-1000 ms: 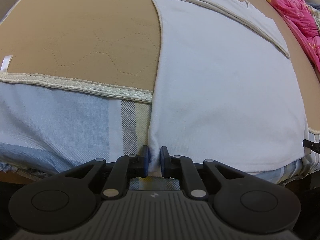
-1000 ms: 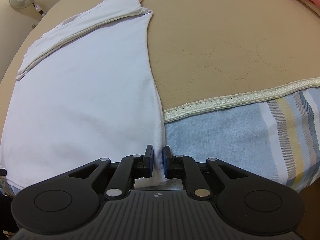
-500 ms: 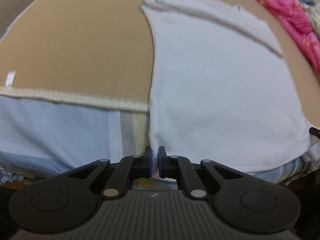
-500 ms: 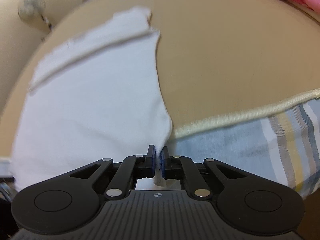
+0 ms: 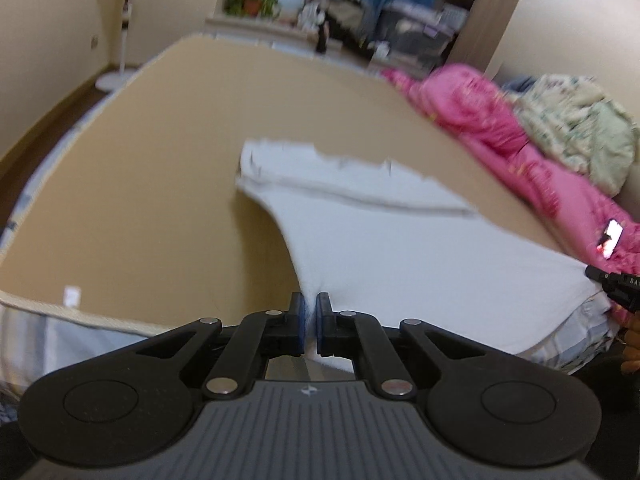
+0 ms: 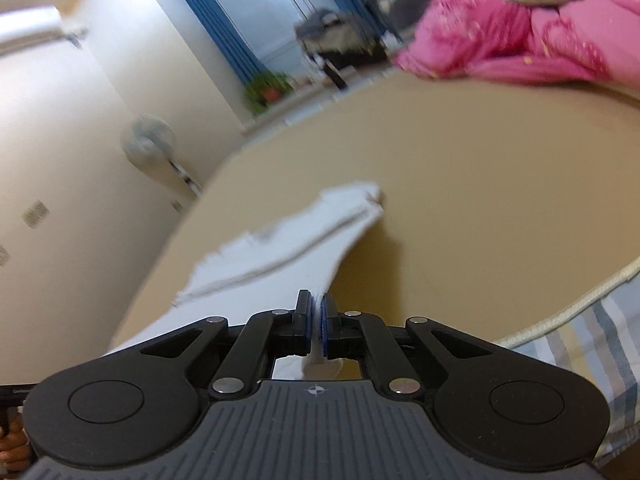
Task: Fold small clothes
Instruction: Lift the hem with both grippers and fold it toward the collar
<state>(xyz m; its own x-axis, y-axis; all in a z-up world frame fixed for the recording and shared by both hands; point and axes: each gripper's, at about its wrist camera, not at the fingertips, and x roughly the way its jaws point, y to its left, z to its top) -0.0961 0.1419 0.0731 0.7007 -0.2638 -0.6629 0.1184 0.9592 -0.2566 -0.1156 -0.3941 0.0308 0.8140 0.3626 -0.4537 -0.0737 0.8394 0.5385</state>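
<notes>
A white garment (image 5: pixel 400 248) lies on the tan bed cover (image 5: pixel 152 168), its far end folded over in a band. My left gripper (image 5: pixel 310 304) is shut on the garment's near left corner and holds it lifted off the bed. My right gripper (image 6: pixel 318 306) is shut on the near right corner of the same garment (image 6: pixel 288 252), also lifted. The near hem stretches between the two grippers. The tip of the right gripper (image 5: pixel 612 284) shows at the right edge of the left wrist view.
A pink quilt (image 5: pixel 520 148) and a pale floral bundle (image 5: pixel 580 120) lie along the bed's right side, with a lit phone (image 5: pixel 610 236) on the quilt. A standing fan (image 6: pixel 150 140) stands by the wall. Striped sheet (image 6: pixel 600 344) shows at the near edge.
Both grippers have risen and tilted up with the garment's near corners in them. The near hem has come off the bed and the room beyond now shows.
</notes>
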